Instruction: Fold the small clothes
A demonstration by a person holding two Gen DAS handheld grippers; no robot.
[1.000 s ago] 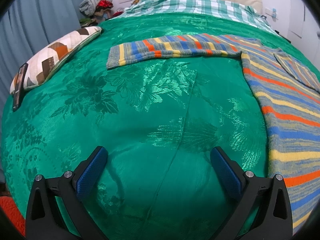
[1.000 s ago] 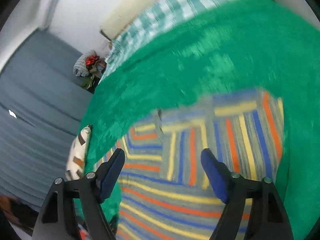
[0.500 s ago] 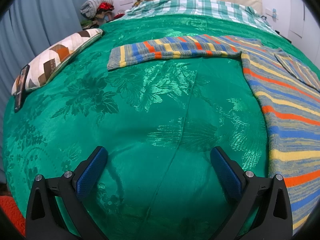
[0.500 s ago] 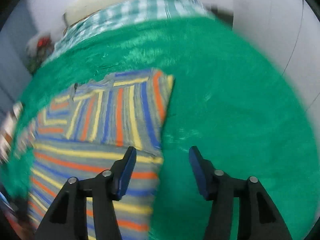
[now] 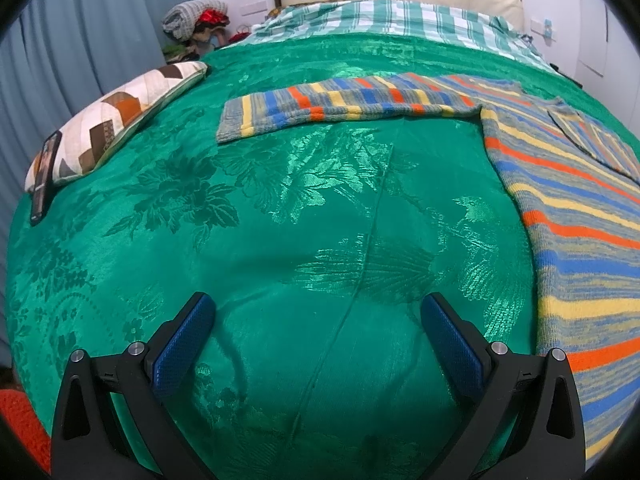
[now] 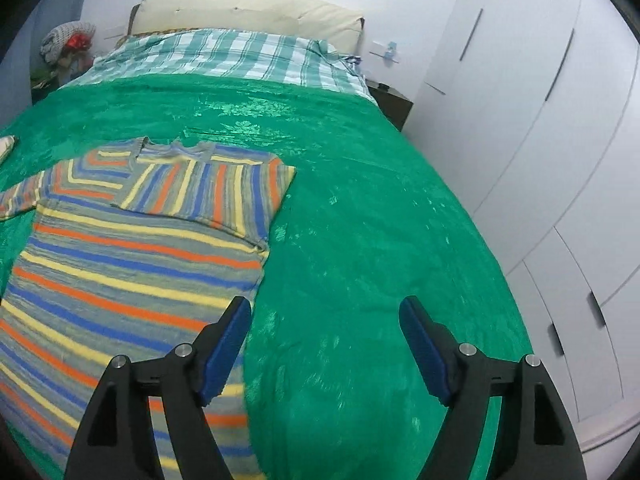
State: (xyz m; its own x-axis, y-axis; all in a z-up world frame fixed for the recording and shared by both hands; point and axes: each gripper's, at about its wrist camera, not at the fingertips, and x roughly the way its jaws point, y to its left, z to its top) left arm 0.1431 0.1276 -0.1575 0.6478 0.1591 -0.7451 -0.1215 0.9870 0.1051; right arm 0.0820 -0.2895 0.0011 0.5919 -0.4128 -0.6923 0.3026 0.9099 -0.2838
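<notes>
A striped knit sweater (image 6: pixel 132 264) in grey, blue, orange and yellow lies flat on the green bedspread (image 6: pixel 360 220). Its right sleeve (image 6: pixel 208 188) is folded across the chest. In the left wrist view the sweater's body (image 5: pixel 576 216) fills the right side and its other sleeve (image 5: pixel 344 104) stretches out to the left. My left gripper (image 5: pixel 318 320) hovers open over bare bedspread, left of the sweater. My right gripper (image 6: pixel 324 328) hangs over the sweater's right edge, its jaws opening with nothing between them.
A patchwork pillow (image 5: pixel 116 120) with a phone (image 5: pixel 44 176) leaning on it lies at the bed's left edge. A checked pillow (image 6: pixel 224 56) and headboard are at the far end. White wardrobe doors (image 6: pixel 560 160) stand close on the right. A nightstand (image 6: pixel 390 102) sits beside the bed.
The right gripper swung rightward from above the sweater's chest to its right edge and levelled out; its jaws narrowed, then widened again. The left gripper stayed still.
</notes>
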